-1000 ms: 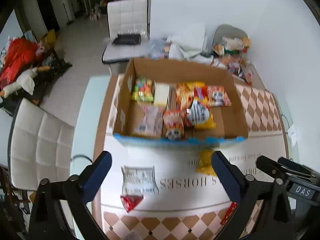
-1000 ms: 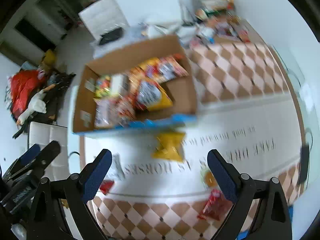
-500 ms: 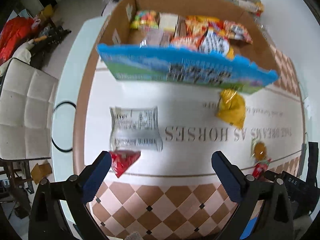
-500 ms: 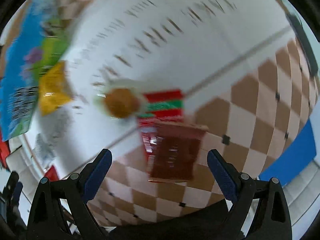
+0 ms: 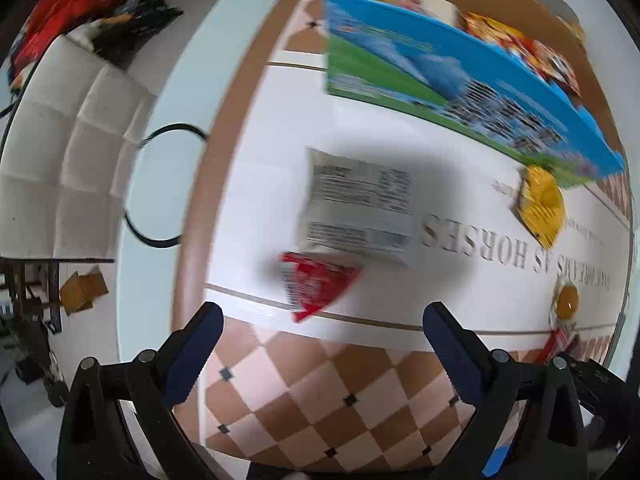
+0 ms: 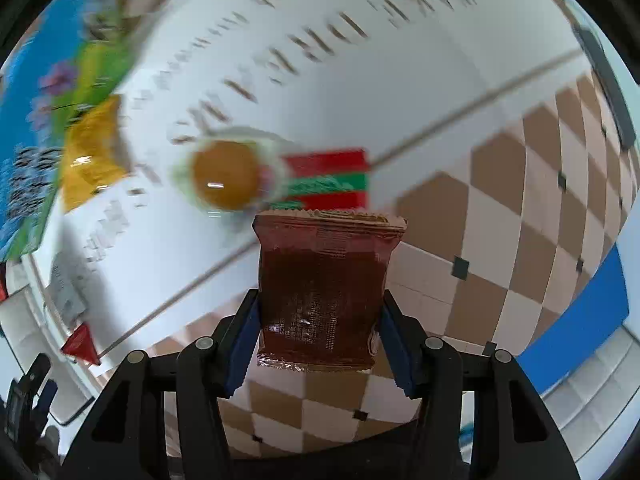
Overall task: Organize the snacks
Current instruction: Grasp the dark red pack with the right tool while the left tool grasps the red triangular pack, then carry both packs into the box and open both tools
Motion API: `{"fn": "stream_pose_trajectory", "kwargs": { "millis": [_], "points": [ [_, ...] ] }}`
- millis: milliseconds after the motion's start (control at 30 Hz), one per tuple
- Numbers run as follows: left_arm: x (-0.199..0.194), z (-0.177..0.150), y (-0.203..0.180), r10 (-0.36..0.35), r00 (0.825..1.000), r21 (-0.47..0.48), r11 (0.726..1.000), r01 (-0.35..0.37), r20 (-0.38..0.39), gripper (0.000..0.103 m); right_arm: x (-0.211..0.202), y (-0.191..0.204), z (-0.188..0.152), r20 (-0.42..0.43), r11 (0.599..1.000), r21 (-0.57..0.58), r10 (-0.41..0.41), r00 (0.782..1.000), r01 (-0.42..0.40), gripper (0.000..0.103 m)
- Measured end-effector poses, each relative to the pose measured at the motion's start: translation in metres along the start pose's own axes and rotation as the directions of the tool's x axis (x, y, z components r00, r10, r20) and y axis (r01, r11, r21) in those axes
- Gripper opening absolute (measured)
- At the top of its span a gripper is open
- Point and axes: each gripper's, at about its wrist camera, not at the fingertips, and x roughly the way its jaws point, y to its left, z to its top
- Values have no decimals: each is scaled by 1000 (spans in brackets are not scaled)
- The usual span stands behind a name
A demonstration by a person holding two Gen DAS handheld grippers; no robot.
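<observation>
Closing on a dark brown foil snack packet (image 6: 322, 292) that lies on the checked edge of the table (image 6: 500, 184), the right tool (image 6: 318, 344) has its pads at both packet sides — grasp in progress; the left tool (image 5: 320, 344) hangs released above a red triangular sachet (image 5: 316, 284) and a white printed pouch (image 5: 358, 208). Next move, as judged: lift and carry to the open cardboard box with a blue printed front (image 5: 460, 92), which already holds assorted bright snack bags (image 5: 516, 46).

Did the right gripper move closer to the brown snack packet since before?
Yes. The right gripper has come down toward the checkered tablecloth; the brown packet now sits between its closing fingers, pads touching its sides.
</observation>
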Motion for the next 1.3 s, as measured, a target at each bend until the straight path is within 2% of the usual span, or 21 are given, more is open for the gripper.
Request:
{"fn": "stream_pose_trajectory", "kwargs": {
  "millis": [67,233,367,433,500,567,667,767,900,933,967,1000,1033,1200,1300],
  "points": [
    [2,4,9,-24,1000,-32,999,24,6,102,-11,15,-3,26,999,-41,14,1000,-13,59],
    [19,24,20,-137,988,-118,985,129,-68,102,-20,62,-4,39,988,-151,46,998,-39,59],
    [38,48,16,-176,978,-179,972,155,-108,102,-10,99,-1,35,978,-204,51,998,-43,59],
    [51,58,10,-164,976,-179,974,138,-143,102,-5,111,5,31,974,-220,54,998,-46,59],
    [52,59,6,-138,980,-154,981,116,-142,102,-7,120,3,26,970,-238,56,998,-48,59],
    [48,54,1,-96,988,-90,992,85,-121,102,-7,135,2,21,966,-256,55,998,-47,59],
    [51,39,-4,-41,990,-13,999,40,-132,102,-4,142,-3,7,962,-270,52,999,-48,59],
    [62,25,-2,-43,984,-5,999,43,-174,102,4,145,-6,-7,962,-269,51,999,-51,59],
    [72,19,0,-52,982,-17,999,49,-183,101,9,147,-7,-19,962,-270,47,999,-51,59],
    [74,19,1,-56,982,-15,998,54,-179,96,10,148,-7,-21,961,-271,47,999,-51,59],
    [76,20,1,-57,983,-12,998,56,-177,79,10,148,-7,-23,961,-272,48,999,-52,59],
    [77,19,1,-57,982,-11,998,55,-180,67,10,148,-7,-24,960,-273,48,999,-53,59],
    [80,18,1,-67,979,-14,998,65,-190,48,9,146,-6,-27,960,-274,49,998,-54,59],
    [82,11,0,-52,984,3,999,53,-171,46,7,150,-8,-28,958,-281,55,998,-61,59],
    [78,10,-5,-76,982,-16,997,74,-171,44,7,157,-10,-26,956,-287,63,998,-68,59]
  ]
}}
